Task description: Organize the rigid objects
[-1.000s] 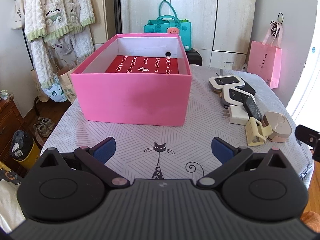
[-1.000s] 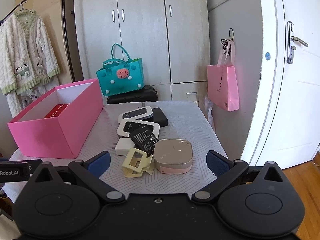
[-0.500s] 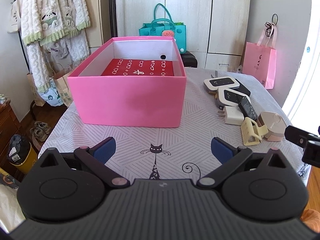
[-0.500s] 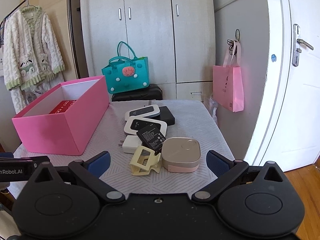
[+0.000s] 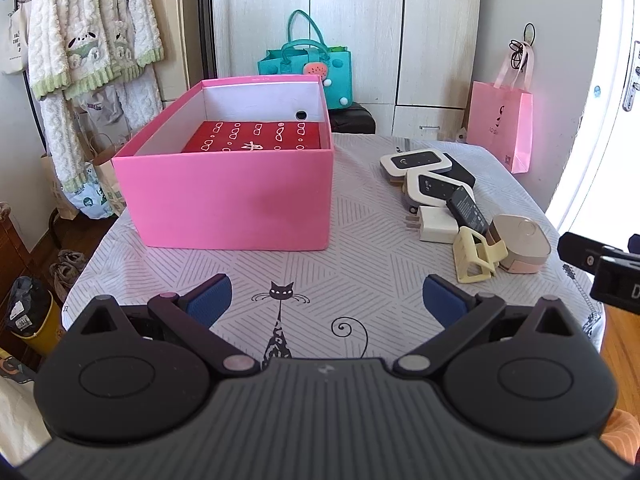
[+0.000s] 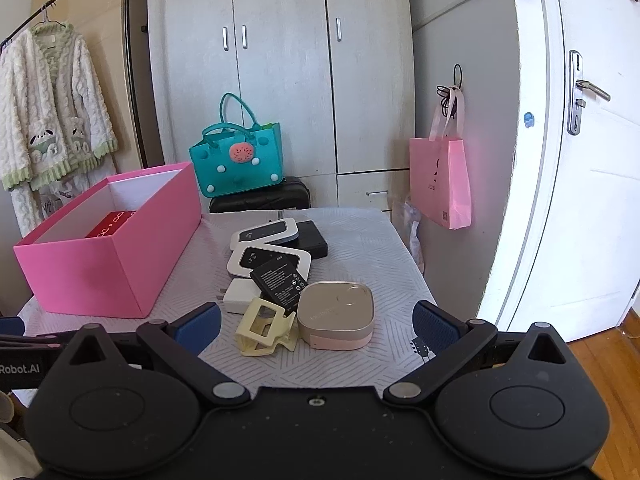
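Left wrist view: the left gripper hangs over the near edge of the table, jaws spread wide and empty, above a cat drawing on the cloth. At left stands the pink box, open-topped, its long axis running away from the camera. A red patterned box lies flat on its floor, aligned the same way.

To the right of the pink box, well apart from it, the loose items sit in a row running from far to near. Farthest is a white pocket router overlapping a black slab. A second white pocket router follows, long axis roughly across the table. A black battery leans on it, long axis pointing diagonally toward the near right. A white plug adapter lies just beside, prongs pointing left. Nearest are a cream hair claw and a beige rounded-square case, touching each other.

Right wrist view: the right gripper is likewise wide and empty, poised near the hair claw and case without contact. Part of it also shows at the right edge of the left view.
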Demonstrator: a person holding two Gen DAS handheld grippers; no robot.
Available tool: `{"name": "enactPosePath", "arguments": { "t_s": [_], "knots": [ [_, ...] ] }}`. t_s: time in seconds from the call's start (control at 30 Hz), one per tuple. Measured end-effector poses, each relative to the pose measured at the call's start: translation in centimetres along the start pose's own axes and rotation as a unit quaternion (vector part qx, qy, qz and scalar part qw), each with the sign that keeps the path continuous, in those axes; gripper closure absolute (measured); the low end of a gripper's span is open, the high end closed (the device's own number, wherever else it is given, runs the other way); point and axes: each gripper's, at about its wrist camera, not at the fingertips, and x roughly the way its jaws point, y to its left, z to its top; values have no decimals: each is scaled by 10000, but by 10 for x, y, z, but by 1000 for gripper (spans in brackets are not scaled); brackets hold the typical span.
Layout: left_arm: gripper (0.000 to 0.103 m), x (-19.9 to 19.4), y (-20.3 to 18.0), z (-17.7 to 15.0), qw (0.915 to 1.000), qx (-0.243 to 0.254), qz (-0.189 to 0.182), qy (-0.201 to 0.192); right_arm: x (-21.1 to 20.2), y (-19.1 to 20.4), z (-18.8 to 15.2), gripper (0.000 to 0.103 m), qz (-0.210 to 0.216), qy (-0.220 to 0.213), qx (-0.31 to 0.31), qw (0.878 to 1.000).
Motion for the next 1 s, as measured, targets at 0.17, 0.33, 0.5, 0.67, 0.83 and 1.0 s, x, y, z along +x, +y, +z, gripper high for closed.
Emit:
{"name": "enactPosePath", "arguments": {
  "t_s": [0.17,0.33,0.5,0.67,0.83,1.0],
  "knots": [
    [0,-1,0,3,10000,26,45,-17,-2,-1,0,0,197,-145,-107,9996],
    [0,-5,2,14,9999,115,-34,-1,-5,-9,4,0,1067,-609,-393,9916],
    [0,-6,7,35,9993,337,-186,24,7,-7,10,0,1407,-503,-934,9844],
    [0,3,25,59,9971,719,-250,77,24,-17,15,0,1629,-190,-1003,9814],
    [0,15,55,84,9942,1051,-153,187,45,-28,11,0,1642,171,-972,9815],
    [0,26,84,101,9932,1060,-60,483,69,-39,5,2,1603,532,-854,9819]
  ]
}}
